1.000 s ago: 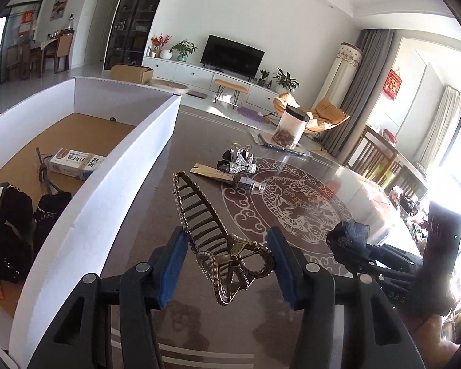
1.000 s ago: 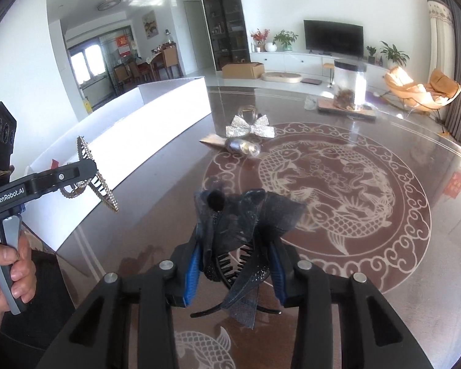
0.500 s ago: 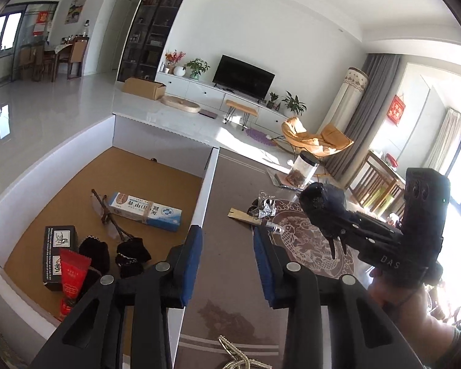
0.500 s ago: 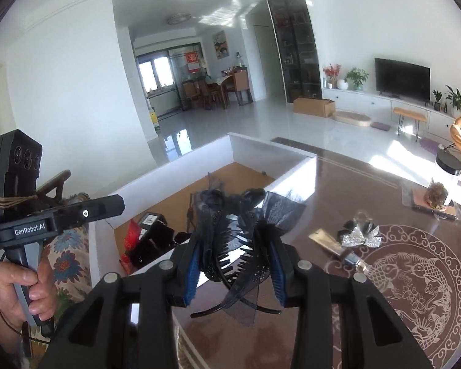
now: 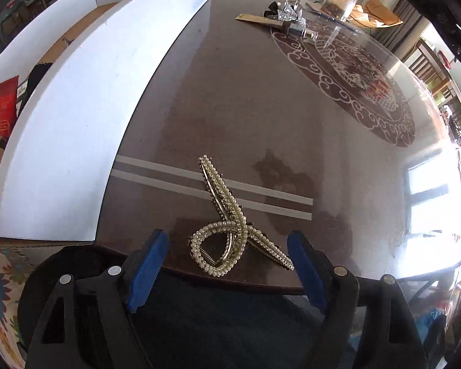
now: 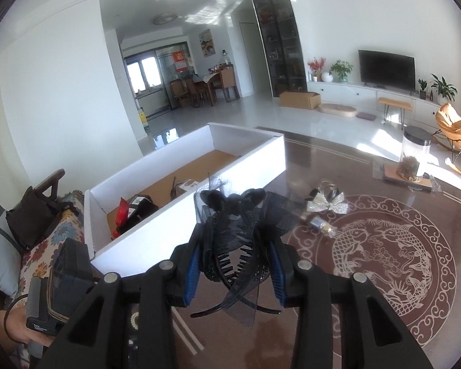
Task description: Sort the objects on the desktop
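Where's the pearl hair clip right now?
In the left wrist view, the pearl clip lies on the table near its front edge, between the open left gripper's fingers, right of the white box.

pearl hair clip (image 5: 230,230) now on table (image 5: 261,107)

My left wrist view looked steeply down, close over the counter (image 5: 246,98) edge; my right looked level across the room; both shared the white box (image 5: 86,92).

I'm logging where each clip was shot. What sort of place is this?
Most likely a home living room: a television on a low white cabinet, a rocking chair, and a dining area beyond.
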A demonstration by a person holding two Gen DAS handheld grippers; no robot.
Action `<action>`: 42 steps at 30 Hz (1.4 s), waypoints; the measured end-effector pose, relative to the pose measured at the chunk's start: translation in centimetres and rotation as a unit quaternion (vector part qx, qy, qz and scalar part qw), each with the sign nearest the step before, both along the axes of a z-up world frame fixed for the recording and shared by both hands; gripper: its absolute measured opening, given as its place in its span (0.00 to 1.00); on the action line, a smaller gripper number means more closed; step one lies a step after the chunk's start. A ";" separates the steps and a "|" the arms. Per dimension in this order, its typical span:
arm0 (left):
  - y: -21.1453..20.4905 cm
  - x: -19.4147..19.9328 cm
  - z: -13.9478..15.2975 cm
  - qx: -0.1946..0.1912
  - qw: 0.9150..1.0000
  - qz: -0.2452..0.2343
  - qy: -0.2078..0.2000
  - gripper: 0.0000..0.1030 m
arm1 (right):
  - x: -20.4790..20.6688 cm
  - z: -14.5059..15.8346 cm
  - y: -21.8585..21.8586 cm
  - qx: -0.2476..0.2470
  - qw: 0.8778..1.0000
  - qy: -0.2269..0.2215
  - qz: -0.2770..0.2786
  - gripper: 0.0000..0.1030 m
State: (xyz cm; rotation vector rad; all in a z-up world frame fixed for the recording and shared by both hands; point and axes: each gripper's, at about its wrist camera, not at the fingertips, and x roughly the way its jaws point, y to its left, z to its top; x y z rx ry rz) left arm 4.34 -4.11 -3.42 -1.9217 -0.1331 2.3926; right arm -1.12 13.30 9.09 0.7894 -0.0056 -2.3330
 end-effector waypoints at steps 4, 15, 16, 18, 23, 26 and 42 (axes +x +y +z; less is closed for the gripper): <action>2.1 0.1 -1.2 -0.029 0.999 -0.019 -0.017 0.88 | 0.3 0.8 1.3 -0.010 1.000 0.008 -0.005 0.38; 1.0 2.9 0.7 0.029 0.997 -0.010 0.072 0.51 | 0.6 -0.1 3.6 -0.010 1.000 -0.001 -0.021 0.38; 1.0 3.0 1.3 0.035 0.996 -0.008 0.079 0.51 | 0.5 -0.2 3.5 -0.009 1.000 -0.003 -0.021 0.38; 0.8 3.2 2.9 0.051 0.994 -0.003 0.097 0.51 | 0.5 -0.4 3.3 -0.005 1.000 -0.004 -0.018 0.38; -2.7 1.5 8.8 0.104 0.983 0.021 0.149 0.51 | -0.4 0.0 1.2 0.006 1.000 -0.006 0.001 0.38; -6.1 0.7 12.4 0.100 0.977 0.045 0.182 0.51 | -1.6 1.3 -1.9 0.007 1.000 -0.004 0.029 0.38; -26.9 -7.4 7.9 -0.038 0.973 0.197 0.116 0.52 | -4.4 -6.3 -30.7 0.150 0.944 -0.132 0.264 0.39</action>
